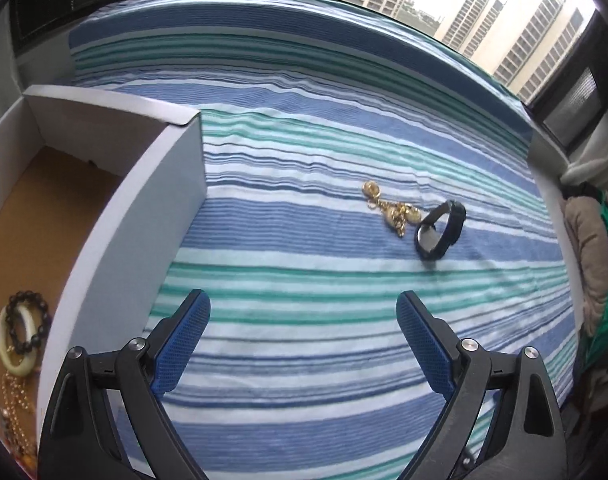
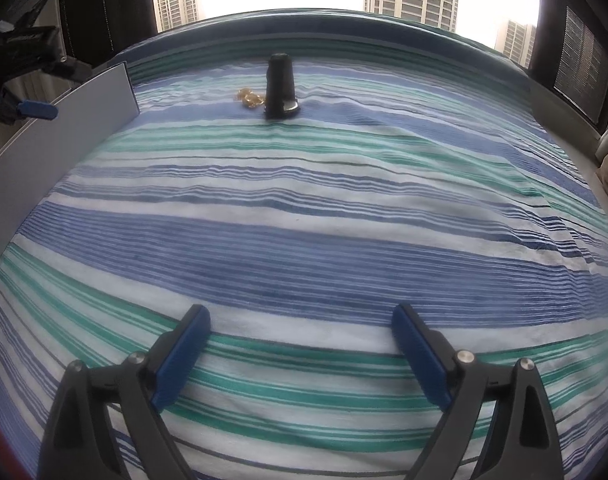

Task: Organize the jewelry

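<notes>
Left gripper (image 1: 303, 312): jaws wide, nothing between them; hovering over the striped sheet (image 1: 304, 152)
Black watch (image 1: 440, 230): ahead and to the right of those jaws; standing on edge, band loop running diagonally; gold chain (image 1: 394, 210) just beside it, boxward
Box (image 1: 115, 208): left of the watch; beaded bracelet (image 1: 27, 326) and pale bangle (image 1: 11, 340) inside
Right gripper (image 2: 301, 314): jaws wide, empty; watch well apart; left hand judged nearer

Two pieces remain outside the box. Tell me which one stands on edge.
The black watch: its band stands upright on the striped bedsheet, while the gold chain lies flat.
</notes>
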Motion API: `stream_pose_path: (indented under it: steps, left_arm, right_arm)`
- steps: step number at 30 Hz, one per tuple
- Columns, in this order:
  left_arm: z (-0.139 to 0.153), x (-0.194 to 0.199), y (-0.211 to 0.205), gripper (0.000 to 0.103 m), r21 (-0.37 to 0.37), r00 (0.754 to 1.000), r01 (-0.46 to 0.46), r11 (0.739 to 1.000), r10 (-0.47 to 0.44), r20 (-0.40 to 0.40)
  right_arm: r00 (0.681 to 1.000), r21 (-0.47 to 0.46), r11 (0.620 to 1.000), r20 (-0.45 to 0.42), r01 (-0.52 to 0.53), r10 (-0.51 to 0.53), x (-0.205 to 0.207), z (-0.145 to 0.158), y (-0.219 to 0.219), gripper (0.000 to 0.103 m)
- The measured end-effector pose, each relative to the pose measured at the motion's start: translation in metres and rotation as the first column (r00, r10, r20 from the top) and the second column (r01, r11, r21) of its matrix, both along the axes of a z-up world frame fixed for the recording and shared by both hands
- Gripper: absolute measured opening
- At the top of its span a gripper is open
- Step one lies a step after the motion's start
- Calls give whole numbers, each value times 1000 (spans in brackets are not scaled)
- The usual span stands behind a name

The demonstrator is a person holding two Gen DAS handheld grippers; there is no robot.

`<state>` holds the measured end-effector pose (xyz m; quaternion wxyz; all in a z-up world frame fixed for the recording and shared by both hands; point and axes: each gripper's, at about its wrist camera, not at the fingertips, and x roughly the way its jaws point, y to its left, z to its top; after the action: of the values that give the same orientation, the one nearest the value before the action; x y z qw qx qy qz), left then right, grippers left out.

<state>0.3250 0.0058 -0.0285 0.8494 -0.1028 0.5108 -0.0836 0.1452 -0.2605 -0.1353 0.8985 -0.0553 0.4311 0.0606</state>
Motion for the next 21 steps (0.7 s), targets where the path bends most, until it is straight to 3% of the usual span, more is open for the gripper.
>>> stream_pose_path:
  steps: [3,7,10,14,19,20,21]
  left_arm:
    - [-10,41,-28,94,-15,1000,16,1000,-16,-9]
    - [-26,82,-83,93,111,996,89,990,-90,3]
    - [-47,103,-108,88,178,995,97,979,-95,-15]
    - [-69,117,-127,79,196,994,100,975,-92,-50]
    - [-76,113,-136,80,209,994,111,972,-107,-30]
    - [-75,111,-139,74,219,992,127,967,-125,-20]
    - [-74,110,-139,49,201,990,143,969,-144,-11]
  right_arm:
    - [1000,1,1000,-1,-3,3,0,0,0,98]
    - [1000,1,1000,-2,-3,3,0,-1,0,98]
    - [1000,1,1000,-2,-3,3,0,-1,1,98]
    - [1000,2,1000,-2,-2,2,0,-1,1,99]
    - [1000,3,1000,-4,-5,5,0,-2,2,100]
    - [1000,2,1000,-5,-7,7,0,-2,3,101]
    - [1000,1,1000,-5,-7,7,0,-2,4,101]
